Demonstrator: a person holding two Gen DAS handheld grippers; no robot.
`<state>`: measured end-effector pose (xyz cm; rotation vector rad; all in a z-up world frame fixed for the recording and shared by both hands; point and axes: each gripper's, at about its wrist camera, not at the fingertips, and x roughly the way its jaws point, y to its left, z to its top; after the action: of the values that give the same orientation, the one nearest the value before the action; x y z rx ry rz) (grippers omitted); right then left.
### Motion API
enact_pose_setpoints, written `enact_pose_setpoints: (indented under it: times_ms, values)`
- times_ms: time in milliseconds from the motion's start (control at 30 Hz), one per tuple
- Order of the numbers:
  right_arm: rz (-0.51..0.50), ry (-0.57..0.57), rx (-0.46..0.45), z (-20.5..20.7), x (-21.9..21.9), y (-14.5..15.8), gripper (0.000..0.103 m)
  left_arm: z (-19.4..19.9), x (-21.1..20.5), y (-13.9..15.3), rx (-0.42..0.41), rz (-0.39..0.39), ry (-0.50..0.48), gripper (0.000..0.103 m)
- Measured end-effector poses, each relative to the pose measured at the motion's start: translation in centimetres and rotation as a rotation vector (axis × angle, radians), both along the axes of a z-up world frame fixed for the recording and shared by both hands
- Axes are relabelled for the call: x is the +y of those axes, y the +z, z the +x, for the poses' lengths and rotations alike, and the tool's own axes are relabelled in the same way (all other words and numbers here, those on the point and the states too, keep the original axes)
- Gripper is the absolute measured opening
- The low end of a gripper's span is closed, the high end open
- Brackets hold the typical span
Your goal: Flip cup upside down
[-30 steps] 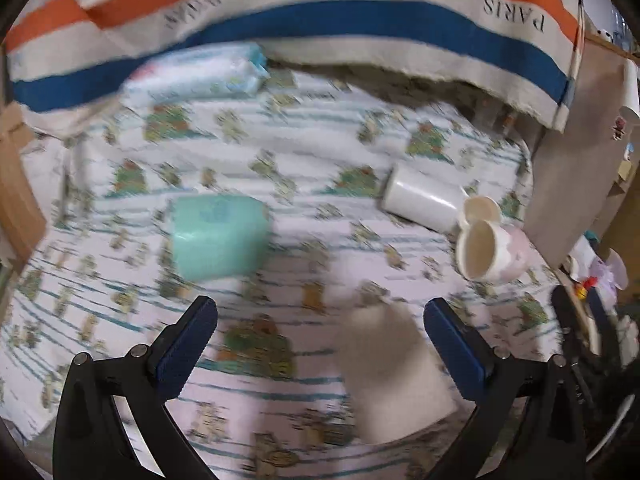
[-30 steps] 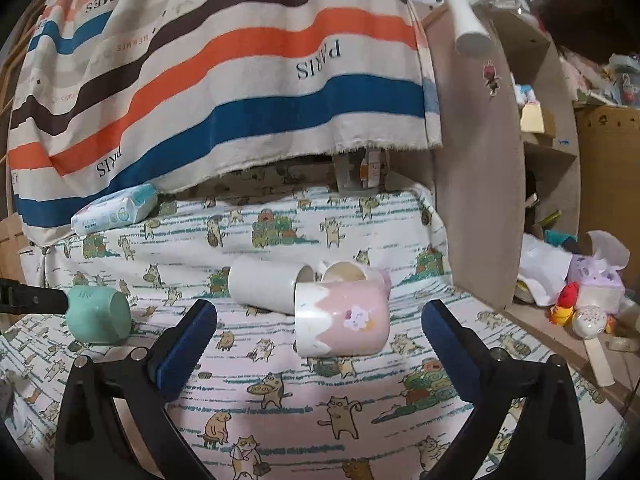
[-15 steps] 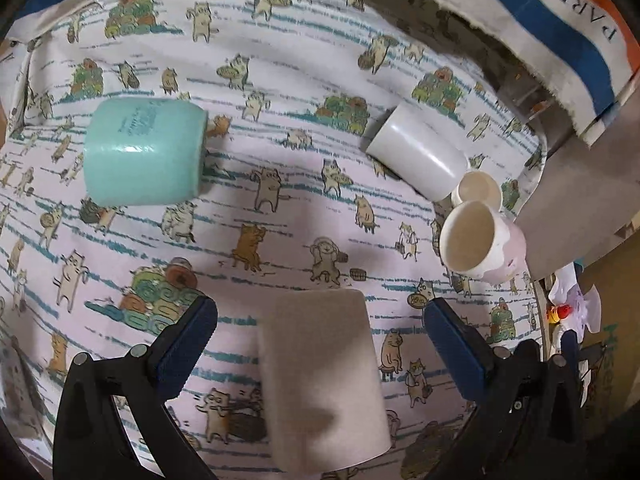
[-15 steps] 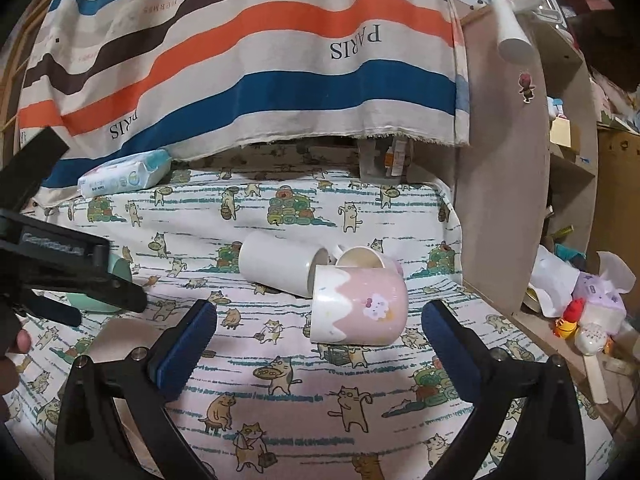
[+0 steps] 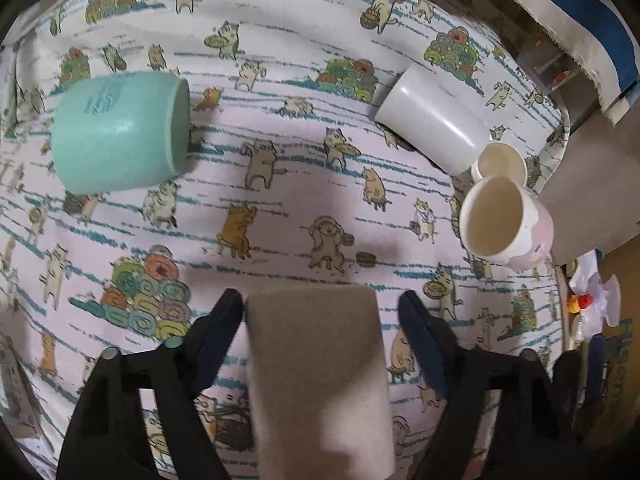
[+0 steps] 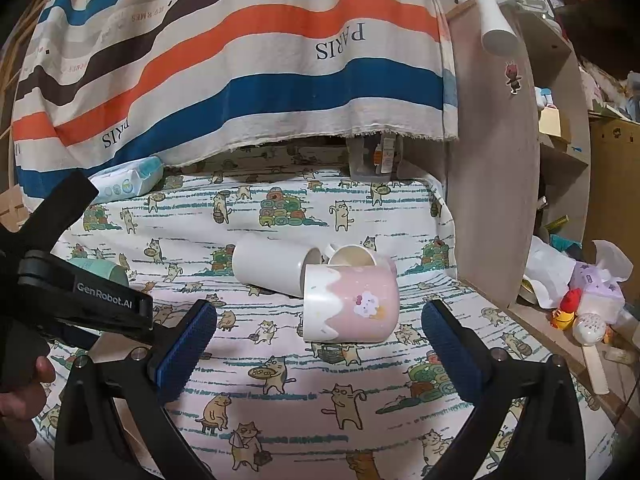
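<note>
A beige cup [image 5: 320,376] lies on its side on the cat-print cloth, between the fingers of my left gripper [image 5: 322,332]. The jaws are open around it; the left pad is close to its side, the right pad stands apart. A mint cup [image 5: 120,132] lies on its side at the left. A white cup [image 5: 434,120] and a pink mug [image 5: 506,222] lie at the right. My right gripper [image 6: 320,344] is open and empty, just in front of the pink mug [image 6: 350,304] and white cup [image 6: 272,266]. The left gripper's body [image 6: 80,300] shows at its left.
A small cream cup [image 5: 500,162] sits between the white cup and the pink mug. A wipes pack [image 6: 126,180] lies at the back left under a striped hanging cloth [image 6: 240,60]. A wooden panel [image 6: 496,180] stands at the right, with clutter beyond it.
My left gripper has come down and forward over the beige cup, and its jaws have narrowed around it. The right gripper has held nearly still.
</note>
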<state>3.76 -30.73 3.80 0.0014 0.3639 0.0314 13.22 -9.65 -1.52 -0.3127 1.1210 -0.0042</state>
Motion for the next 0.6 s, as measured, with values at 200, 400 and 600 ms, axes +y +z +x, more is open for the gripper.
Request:
enact_pose_setpoints:
  times_ms: [200,400,600]
  values:
    - [0.022,-0.006,0.007,0.0,-0.6,0.0,0.103,0.5,0.2,-1.2,0.039,0.0,-0.011,0.073]
    - [0.021,-0.007,0.008,0.1,-0.6,0.0,0.103,0.4,0.3,-1.9,0.035,-0.043,-0.009,0.07]
    - [0.024,-0.01,0.015,0.1,-0.8,-0.2,0.103,-0.5,0.3,-0.8,-0.03,-0.022,-0.029,0.067]
